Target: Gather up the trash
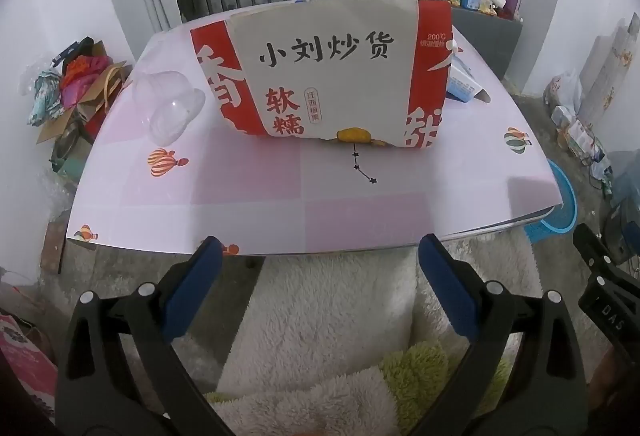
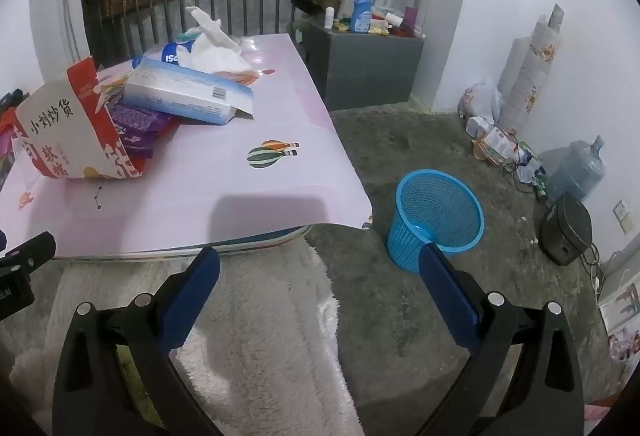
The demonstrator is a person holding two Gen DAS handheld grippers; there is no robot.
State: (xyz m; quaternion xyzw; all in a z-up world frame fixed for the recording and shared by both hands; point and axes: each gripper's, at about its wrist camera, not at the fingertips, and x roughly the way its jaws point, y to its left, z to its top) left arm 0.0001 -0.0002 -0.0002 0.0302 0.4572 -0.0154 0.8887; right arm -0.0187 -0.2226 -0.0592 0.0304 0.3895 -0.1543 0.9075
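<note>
A red-and-grey paper bag (image 1: pixel 320 76) with black printed characters stands crumpled mid-table (image 1: pixel 240 204), toward the far edge. Behind it lie a pale blue box (image 2: pixel 180 96), purple wrappers (image 2: pixel 138 124) and what may be white tissue (image 2: pixel 212 48). Left gripper (image 1: pixel 320 256) and right gripper (image 2: pixel 320 264) both gape wide, empty.

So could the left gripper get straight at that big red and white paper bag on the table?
Probably yes. The left gripper is open and empty, and the paper bag stands right ahead of it, with only bare table between them.
</note>
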